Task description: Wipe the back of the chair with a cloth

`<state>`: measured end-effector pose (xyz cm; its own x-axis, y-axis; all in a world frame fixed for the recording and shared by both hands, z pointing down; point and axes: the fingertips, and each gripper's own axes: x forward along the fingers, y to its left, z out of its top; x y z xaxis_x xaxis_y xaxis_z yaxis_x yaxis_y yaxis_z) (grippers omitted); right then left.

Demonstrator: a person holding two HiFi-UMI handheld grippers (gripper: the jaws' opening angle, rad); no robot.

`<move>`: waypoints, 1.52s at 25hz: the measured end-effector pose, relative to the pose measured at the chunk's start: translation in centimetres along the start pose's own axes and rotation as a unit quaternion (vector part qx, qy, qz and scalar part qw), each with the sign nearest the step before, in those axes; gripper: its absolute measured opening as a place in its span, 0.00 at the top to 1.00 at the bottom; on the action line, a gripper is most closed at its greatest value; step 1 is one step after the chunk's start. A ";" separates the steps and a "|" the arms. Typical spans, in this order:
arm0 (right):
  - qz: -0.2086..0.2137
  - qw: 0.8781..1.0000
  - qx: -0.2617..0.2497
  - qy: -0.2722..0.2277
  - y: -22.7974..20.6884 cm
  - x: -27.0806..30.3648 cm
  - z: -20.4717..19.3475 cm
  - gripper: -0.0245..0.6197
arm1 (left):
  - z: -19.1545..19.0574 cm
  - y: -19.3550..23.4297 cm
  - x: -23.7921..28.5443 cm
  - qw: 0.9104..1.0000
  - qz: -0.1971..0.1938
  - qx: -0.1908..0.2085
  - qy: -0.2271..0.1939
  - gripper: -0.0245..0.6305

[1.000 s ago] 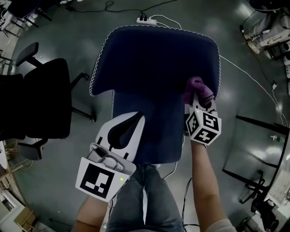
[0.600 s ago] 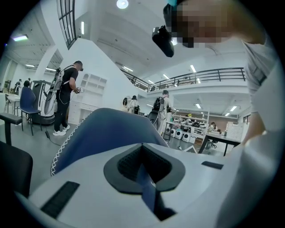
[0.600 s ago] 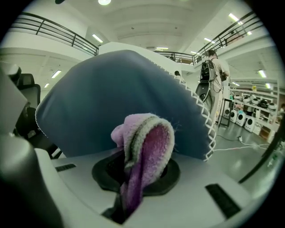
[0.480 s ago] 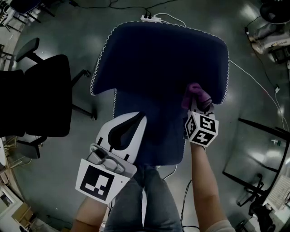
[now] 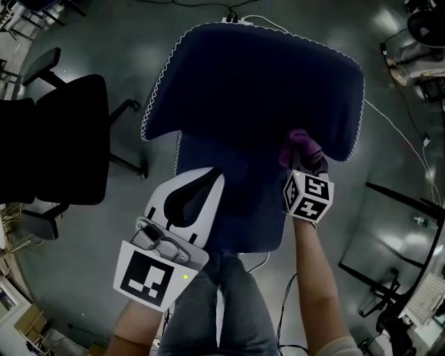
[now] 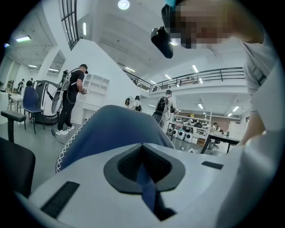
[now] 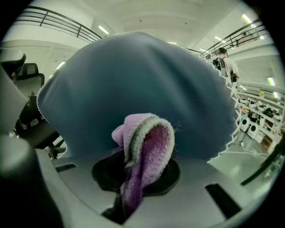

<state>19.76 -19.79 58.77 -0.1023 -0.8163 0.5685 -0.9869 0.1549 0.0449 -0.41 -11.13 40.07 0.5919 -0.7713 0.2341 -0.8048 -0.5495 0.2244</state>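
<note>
The chair back [image 5: 257,83] is dark blue with white stitching along its edge and fills the middle of the head view. My right gripper [image 5: 304,158] is shut on a purple cloth [image 5: 300,142], whose bunched end lies against the fabric near the back's lower right. In the right gripper view the purple cloth [image 7: 147,142] sticks up from the right gripper [image 7: 144,173] in front of the chair back [image 7: 133,75]. My left gripper [image 5: 208,177] is shut and rests at the narrow lower left part of the back. From the left gripper [image 6: 142,146] the chair back [image 6: 107,129] rises just ahead.
A black office chair [image 5: 62,139] stands to the left. A power strip [image 5: 229,19] and a white cable [image 5: 400,135] lie on the grey floor beyond the chair. Black frame legs [image 5: 396,240] stand at the right. My jeans-clad legs [image 5: 222,306] are below. A person [image 6: 73,95] stands far off.
The chair back's upper right edge now reaches further right of the cloth, so the cloth sits more inward on it. The right gripper dropped slightly. The left gripper has barely moved.
</note>
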 end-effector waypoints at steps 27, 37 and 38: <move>0.107 0.994 -0.023 0.002 14.1 3.0 1.9 0.87 | -0.8 5.2 -3.8 0.999 0.045 -0.016 -0.004 0.94; 0.196 0.976 -0.094 -0.017 22.9 2.3 3.3 0.87 | -0.7 7.0 -5.2 0.997 0.065 -0.027 -0.018 0.94; 0.202 0.975 -0.092 -0.017 23.5 2.2 3.4 0.87 | -0.7 7.1 -5.3 0.997 0.066 -0.028 -0.018 0.94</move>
<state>-4.11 -19.83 58.31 -0.4847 -0.6860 0.5427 -0.8269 0.5617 -0.0285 -9.25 -10.71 41.07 0.4774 -0.8475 0.2320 -0.8717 -0.4236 0.2464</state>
